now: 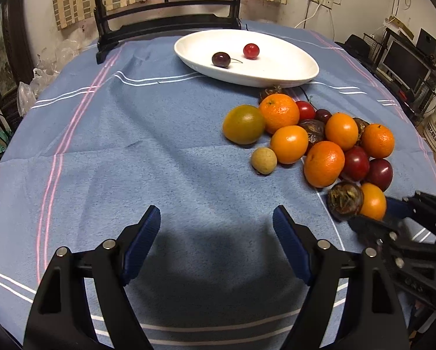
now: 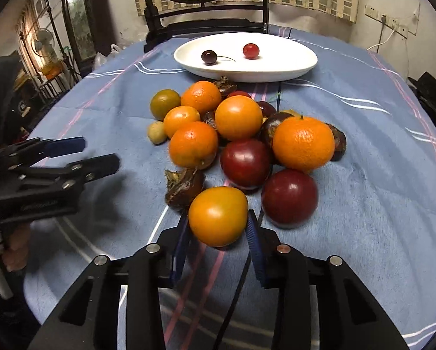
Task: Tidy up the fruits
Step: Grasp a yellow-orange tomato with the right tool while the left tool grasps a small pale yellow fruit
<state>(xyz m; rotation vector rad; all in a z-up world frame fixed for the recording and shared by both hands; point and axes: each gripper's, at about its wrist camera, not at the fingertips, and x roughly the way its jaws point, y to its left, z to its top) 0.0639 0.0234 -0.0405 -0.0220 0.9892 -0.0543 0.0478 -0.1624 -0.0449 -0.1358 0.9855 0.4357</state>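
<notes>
A white oval plate (image 1: 276, 80) (image 2: 247, 77) at the far side of the blue cloth holds a dark cherry (image 1: 221, 59) and a red cherry (image 1: 251, 50). In front of it lies a pile of tangerines (image 2: 302, 143), red plums (image 2: 289, 197), wrinkled dark fruits (image 2: 184, 188), a greenish tangerine (image 1: 243, 124) and a small tan longan (image 1: 263, 160). At the pile's near end my right gripper (image 2: 218, 221) (image 1: 378, 213) is shut on a smooth orange fruit (image 2: 218, 215), blue pads against both its sides. My left gripper (image 1: 216, 213) (image 2: 101, 153) stands open over bare cloth, left of the pile.
A dark wooden stand with a round screen (image 1: 165, 26) stands at the table's far edge behind the plate. Plastic bags (image 1: 43, 73) lie off the left edge. A shelf with a monitor (image 1: 404, 64) is off to the right. A hand (image 2: 16, 250) holds the left gripper.
</notes>
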